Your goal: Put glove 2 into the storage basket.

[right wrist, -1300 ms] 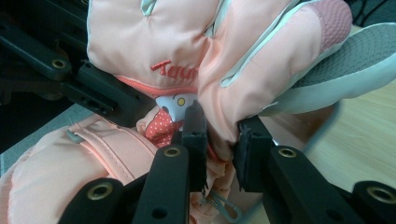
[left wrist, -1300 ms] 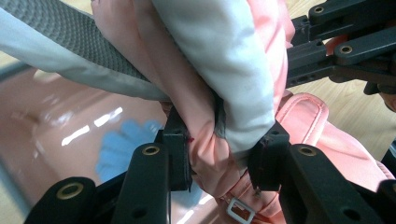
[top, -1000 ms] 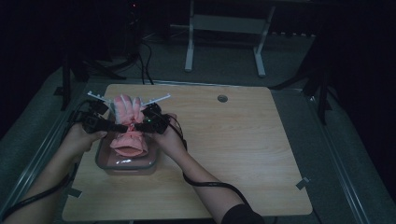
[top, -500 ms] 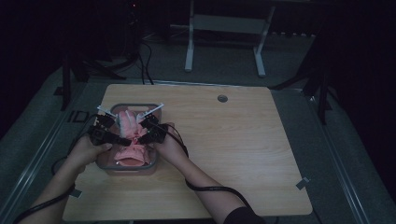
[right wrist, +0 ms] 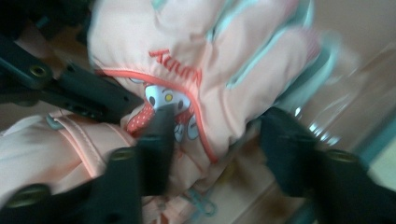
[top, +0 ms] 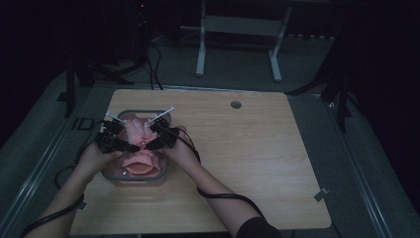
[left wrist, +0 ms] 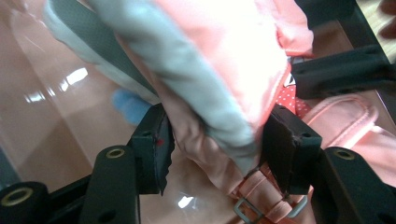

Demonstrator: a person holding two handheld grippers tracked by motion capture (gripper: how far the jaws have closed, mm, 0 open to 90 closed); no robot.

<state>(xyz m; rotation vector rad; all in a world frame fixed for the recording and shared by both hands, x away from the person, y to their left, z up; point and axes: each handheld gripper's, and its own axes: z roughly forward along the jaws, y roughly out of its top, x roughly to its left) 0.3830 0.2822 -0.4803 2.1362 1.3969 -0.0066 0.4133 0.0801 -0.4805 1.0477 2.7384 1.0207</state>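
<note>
Your two grippers meet over the clear tub (top: 115, 174) at the left of the table (top: 277, 163), and the pink glove (top: 140, 154) lies inside it, its cuff toward you and its fingers toward the far wall.

Your left gripper (top: 134, 148) comes in from the left. Its jaws have just been opening, and in the left gripper view (left wrist: 212, 156) they stand either side of the glove's grey-edged side; the right pad looks to be against the fabric, the left one just off it, so the grip reads as let go (though the fabric bulges between them).

Your right gripper (top: 147, 147) comes in from the right, tip to tip with the left one. Its jaws have also just been opening. In the right gripper view (right wrist: 212, 142) the left jaw lies on the printed patch with red dots, and the right jaw stands clear of the glove beside the tub's wall: released, with the glove's edge between the jaws.

A metal clip (left wrist: 250, 211) on the cuff strap shows low between your left jaws.
</note>
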